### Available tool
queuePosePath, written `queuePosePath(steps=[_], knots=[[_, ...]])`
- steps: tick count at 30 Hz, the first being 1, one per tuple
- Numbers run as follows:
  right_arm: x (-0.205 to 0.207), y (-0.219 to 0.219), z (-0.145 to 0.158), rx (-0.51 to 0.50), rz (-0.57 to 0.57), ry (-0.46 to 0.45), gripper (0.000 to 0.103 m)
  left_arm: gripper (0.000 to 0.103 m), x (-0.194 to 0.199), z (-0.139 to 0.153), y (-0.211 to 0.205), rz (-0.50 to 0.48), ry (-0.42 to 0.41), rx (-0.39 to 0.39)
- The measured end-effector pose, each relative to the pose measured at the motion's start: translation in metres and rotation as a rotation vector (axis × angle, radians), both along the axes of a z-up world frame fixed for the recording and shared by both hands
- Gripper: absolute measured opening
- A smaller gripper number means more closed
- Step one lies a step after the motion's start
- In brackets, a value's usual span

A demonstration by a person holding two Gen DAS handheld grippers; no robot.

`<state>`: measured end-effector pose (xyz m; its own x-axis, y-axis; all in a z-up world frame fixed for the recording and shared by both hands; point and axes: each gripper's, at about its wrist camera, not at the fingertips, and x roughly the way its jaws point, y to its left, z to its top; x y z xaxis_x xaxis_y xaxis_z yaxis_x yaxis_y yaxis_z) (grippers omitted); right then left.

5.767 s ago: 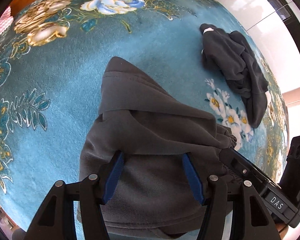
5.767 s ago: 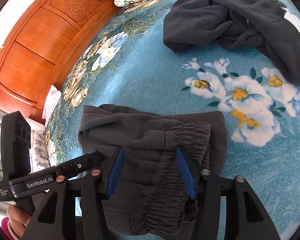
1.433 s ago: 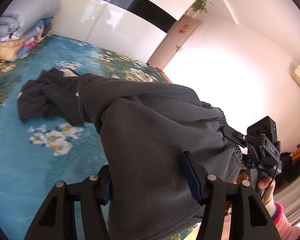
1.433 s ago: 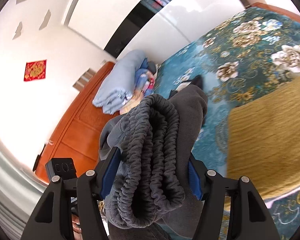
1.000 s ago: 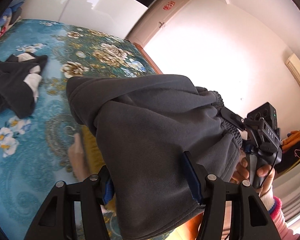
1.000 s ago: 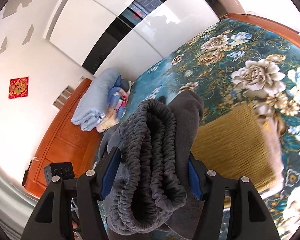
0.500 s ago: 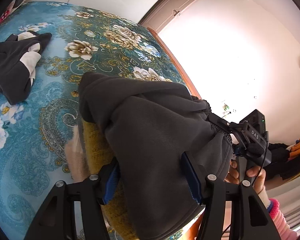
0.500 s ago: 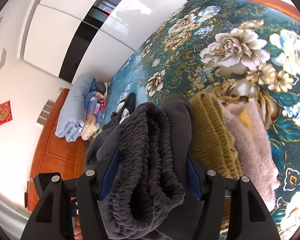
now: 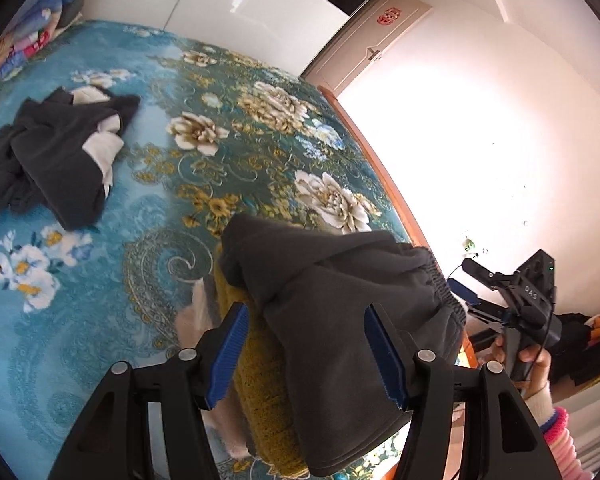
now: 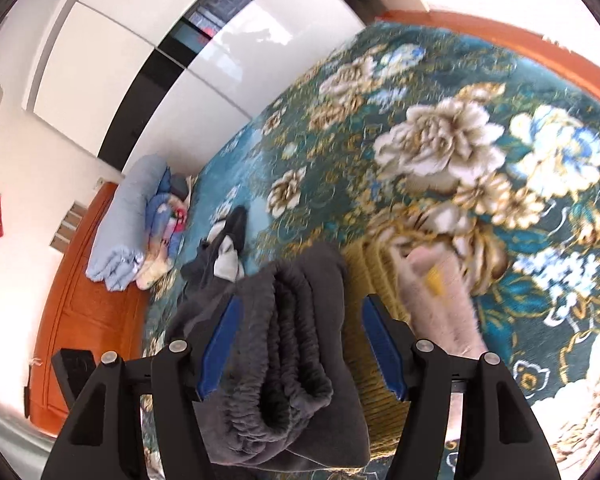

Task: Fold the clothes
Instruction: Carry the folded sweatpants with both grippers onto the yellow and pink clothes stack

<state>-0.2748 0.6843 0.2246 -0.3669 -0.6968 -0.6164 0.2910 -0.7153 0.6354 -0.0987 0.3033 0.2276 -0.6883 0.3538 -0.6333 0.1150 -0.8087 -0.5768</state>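
Left wrist view: the left gripper (image 9: 308, 344) stands with its blue pads spread wide, released, the folded dark grey fleece trousers (image 9: 340, 320) lying between the jaws but not pinched. These trousers rest on top of a mustard-yellow knitted garment (image 9: 260, 380), which lies on a pale pink fluffy one (image 9: 192, 320): a small stack at the near right edge of the bed. In the right wrist view the right gripper (image 10: 296, 344) is likewise parted, its pads clear of the ribbed elastic waistband of the trousers (image 10: 284, 340), with the yellow knit (image 10: 364, 344) and the pink garment (image 10: 440, 304) beside it. By my judgement this piece is folded and set down on the pile; what is left is to draw both tools away and fold the crumpled black-and-white garment (image 9: 56, 160), which lies unfolded, well apart, at the far left. The surface is a teal plush bedspread with cream and gold flowers (image 9: 160, 208). Farther off lie folded light blue quilts (image 10: 128, 224) against an orange wooden headboard (image 10: 84, 312); beyond are glossy white wardrobe doors (image 9: 240, 12) and a pale door (image 9: 372, 40).
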Motion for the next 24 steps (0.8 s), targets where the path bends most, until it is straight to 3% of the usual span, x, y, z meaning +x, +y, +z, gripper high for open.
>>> queuePosePath(steps=[5,9,13,18,24], knots=[[0.032,-0.042,0.038,0.046,0.136,0.156,0.065,0.064,-0.008,0.022,0.057,-0.117,0.072,-0.167],[0.051,-0.078,0.031,0.146,0.279,0.254,0.065,0.064,-0.016,0.010,0.078,-0.162,0.049,-0.212],[0.036,-0.076,-0.015,0.182,0.240,0.137,0.065,0.064,-0.024,-0.010,0.083,-0.170,0.012,-0.205],[0.031,-0.068,-0.032,0.114,0.224,0.121,0.065,0.064,-0.033,-0.034,0.088,-0.180,-0.035,-0.197],[0.031,-0.068,-0.034,0.101,0.203,0.127,0.065,0.064,-0.021,-0.030,0.085,-0.126,-0.026,-0.178]])
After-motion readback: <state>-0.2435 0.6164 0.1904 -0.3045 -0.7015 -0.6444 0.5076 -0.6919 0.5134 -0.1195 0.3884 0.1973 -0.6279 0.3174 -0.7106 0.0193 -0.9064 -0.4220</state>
